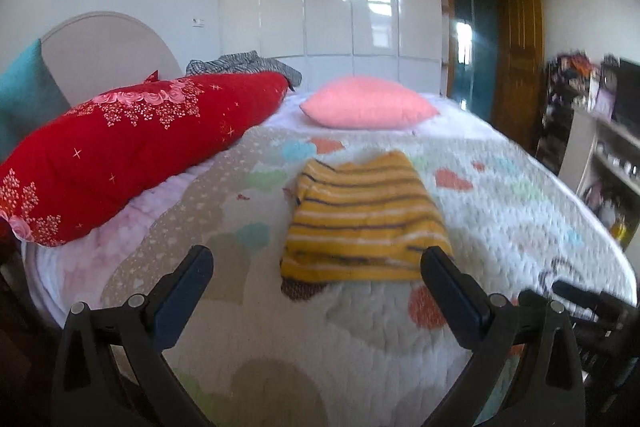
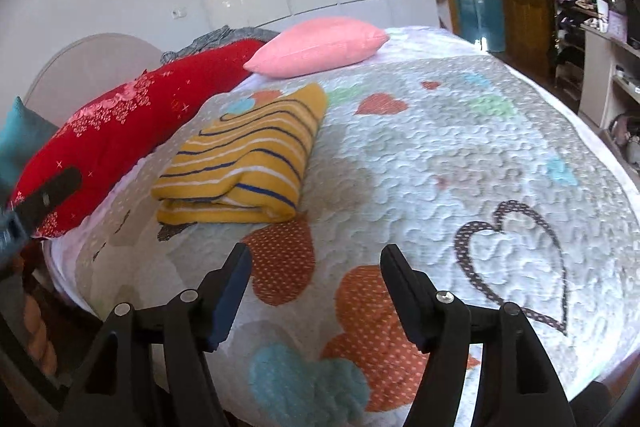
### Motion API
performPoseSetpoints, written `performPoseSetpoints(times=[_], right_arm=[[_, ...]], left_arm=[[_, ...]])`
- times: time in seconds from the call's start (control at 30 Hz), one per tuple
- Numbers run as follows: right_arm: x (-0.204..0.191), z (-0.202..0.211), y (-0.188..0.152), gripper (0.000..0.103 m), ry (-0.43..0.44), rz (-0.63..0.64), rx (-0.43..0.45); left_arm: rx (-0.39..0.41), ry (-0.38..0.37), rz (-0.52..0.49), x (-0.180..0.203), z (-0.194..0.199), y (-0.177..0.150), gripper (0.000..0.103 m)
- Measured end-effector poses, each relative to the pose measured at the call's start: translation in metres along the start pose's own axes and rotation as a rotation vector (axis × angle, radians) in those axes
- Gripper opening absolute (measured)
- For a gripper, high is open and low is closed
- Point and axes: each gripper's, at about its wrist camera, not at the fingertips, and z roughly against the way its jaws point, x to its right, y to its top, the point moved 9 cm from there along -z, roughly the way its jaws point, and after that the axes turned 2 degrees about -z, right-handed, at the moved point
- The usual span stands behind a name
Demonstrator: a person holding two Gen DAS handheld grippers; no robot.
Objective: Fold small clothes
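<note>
A small yellow garment with dark and white stripes lies folded into a thick rectangle on the quilted bedspread. In the right wrist view the same folded garment sits left of centre, its folded edge nearest me. My left gripper hangs open just short of the garment's near edge, with nothing between its fingers. My right gripper is open too, over the bare quilt to the right of the garment and apart from it. The other gripper's black finger shows at the far left of the right wrist view.
A long red floral bolster lies along the left side of the bed. A pink pillow rests at the far end, with a grey checked cloth behind. Cluttered shelves stand to the right, beside a wooden door.
</note>
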Motion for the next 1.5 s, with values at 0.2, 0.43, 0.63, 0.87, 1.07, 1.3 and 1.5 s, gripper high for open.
performPoseSetpoints(times=[0.2,0.43,0.63,0.87,1.07,1.3,1.5], right_arm=[[0.0,0.003,-0.002,0.075,-0.027,0.015,0.007],[-0.01,-0.011,-0.011,0.076,-0.04,0.061,-0.033],[-0.018,-0.027,-0.008,0.076,-0.077,0.1,-0.056],[-0.031,-0.052,0.002,0.076,-0.122,0.182,-0.091],[-0.043,-0.074,0.007,0.076,-0.157,0.244,-0.124],[-0.052,-0.086,0.008,0.076,-0.17,0.263,-0.143],[-0.053,-0.092,0.005,0.076,-0.183,0.274,-0.149]], left_arm=[[-0.029,-0.033,-0.009,0.009,0.004,-0.01,0.103],[-0.09,-0.075,0.0,0.01,-0.01,-0.024,0.103],[-0.145,-0.085,0.012,0.006,-0.025,-0.036,0.103],[-0.202,-0.097,0.027,0.002,-0.042,-0.049,0.103],[-0.224,-0.111,0.064,-0.007,-0.056,-0.049,0.103],[-0.25,-0.097,0.126,-0.029,-0.069,-0.053,0.103],[-0.261,-0.091,0.121,-0.029,-0.074,-0.054,0.103]])
